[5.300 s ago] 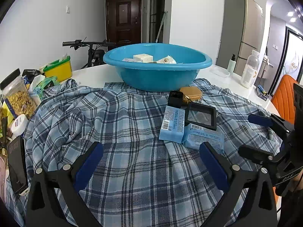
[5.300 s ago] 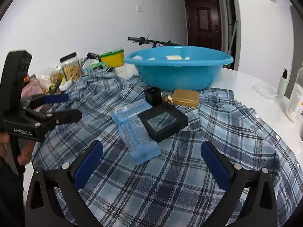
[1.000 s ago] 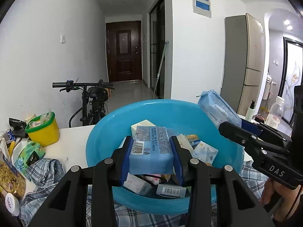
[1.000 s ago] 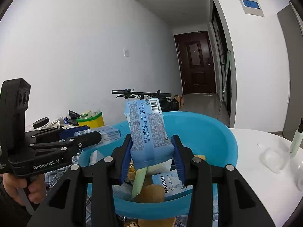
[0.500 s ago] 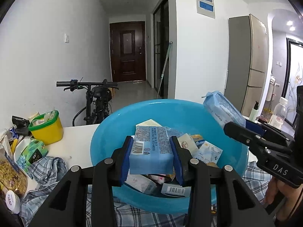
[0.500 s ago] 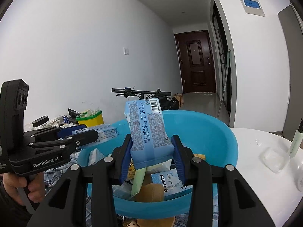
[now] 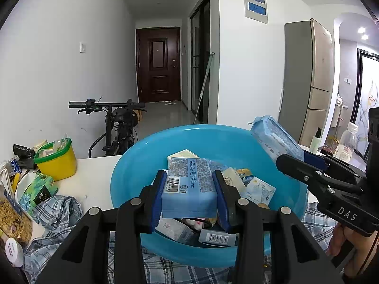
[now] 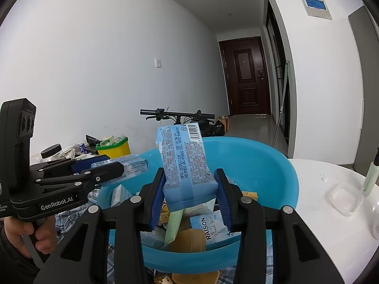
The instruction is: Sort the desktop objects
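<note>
My left gripper (image 7: 189, 196) is shut on a light blue tissue pack (image 7: 189, 184) and holds it flat over the blue basin (image 7: 142, 165). My right gripper (image 8: 189, 196) is shut on a second blue tissue pack (image 8: 184, 161), tilted upright over the same basin (image 8: 267, 163). Each gripper shows in the other's view: the right one (image 7: 296, 158) with its pack (image 7: 274, 137) over the basin's right rim, the left one (image 8: 113, 168) with its pack (image 8: 128, 165) over the left rim. The basin holds several small boxes and packets.
The basin stands on a plaid shirt (image 7: 56, 213) on a white table (image 8: 331, 213). A yellow tub (image 7: 55, 161), a green packet (image 7: 38, 194) and a cereal jar (image 7: 11, 217) lie at the left. Bottles (image 7: 345, 142) and a clear box (image 8: 343, 198) stand at the right. A bicycle (image 7: 118, 118) is behind.
Both grippers, each holding its tissue pack, have edged slightly down and closer over the basin. The grips have not changed.
</note>
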The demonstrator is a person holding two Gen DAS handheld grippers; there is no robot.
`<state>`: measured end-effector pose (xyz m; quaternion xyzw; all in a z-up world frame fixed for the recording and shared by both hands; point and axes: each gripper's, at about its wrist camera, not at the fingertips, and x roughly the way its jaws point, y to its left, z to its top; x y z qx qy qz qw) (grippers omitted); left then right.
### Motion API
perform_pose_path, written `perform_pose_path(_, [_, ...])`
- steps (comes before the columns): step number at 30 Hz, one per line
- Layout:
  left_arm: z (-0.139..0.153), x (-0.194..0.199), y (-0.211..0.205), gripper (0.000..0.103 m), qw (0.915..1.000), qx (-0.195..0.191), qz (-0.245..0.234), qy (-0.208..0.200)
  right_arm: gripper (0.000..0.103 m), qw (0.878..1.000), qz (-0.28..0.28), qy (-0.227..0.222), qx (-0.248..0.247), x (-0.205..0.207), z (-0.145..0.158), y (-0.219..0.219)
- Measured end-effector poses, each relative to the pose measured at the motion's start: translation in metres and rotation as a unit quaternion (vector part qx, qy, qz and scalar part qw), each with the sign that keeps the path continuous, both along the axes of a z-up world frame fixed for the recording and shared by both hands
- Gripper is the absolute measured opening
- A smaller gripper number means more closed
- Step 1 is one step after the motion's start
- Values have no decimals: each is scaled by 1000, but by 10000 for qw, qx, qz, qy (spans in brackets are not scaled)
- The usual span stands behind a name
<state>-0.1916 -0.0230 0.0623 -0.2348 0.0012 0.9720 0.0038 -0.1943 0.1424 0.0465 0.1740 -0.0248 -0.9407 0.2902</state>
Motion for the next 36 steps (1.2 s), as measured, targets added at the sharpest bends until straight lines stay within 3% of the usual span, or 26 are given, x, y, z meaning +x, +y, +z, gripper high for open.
perform_pose_path(36, [-3,-2,0,41,10000,-28,23,-78,40,9998,14,-123,139,-4,-5,-6])
